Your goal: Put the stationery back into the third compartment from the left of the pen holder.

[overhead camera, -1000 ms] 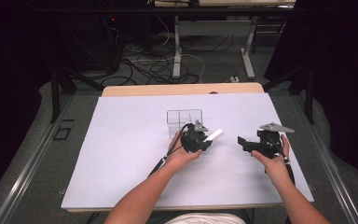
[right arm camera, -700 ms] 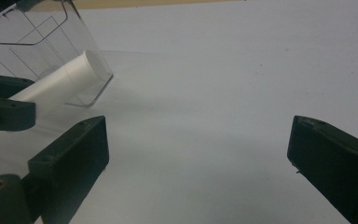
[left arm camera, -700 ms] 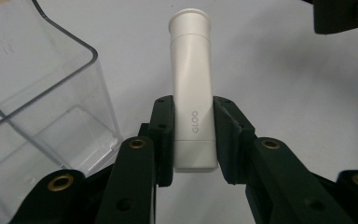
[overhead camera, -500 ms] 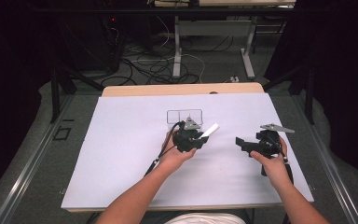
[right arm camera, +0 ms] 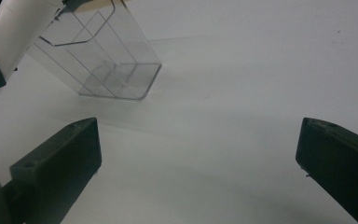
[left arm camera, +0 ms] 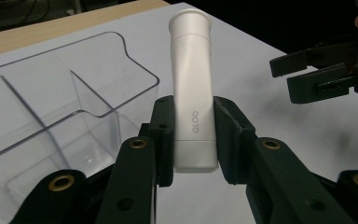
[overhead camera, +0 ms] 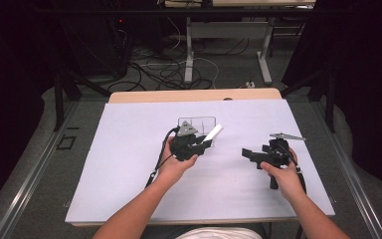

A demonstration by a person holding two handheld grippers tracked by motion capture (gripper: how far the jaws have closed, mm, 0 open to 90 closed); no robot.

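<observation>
Your left gripper [left arm camera: 193, 140] is clamped on the white tube [left arm camera: 193, 93] marked "GLOO", held above the white mat [overhead camera: 129, 174] just beside the clear divided organizer [left arm camera: 51, 116]. Your right gripper [right arm camera: 198, 168] stands wide apart with nothing between its jaws, having just finished opening, well clear of the mat's edges.

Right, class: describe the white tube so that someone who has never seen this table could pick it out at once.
Start at the white table and find the clear divided organiser near its middle. Just in front of it, the left gripper holds a white tube between its jaws. It is the one opaque white cylinder there, printed GLOO, with a flared end.
</observation>
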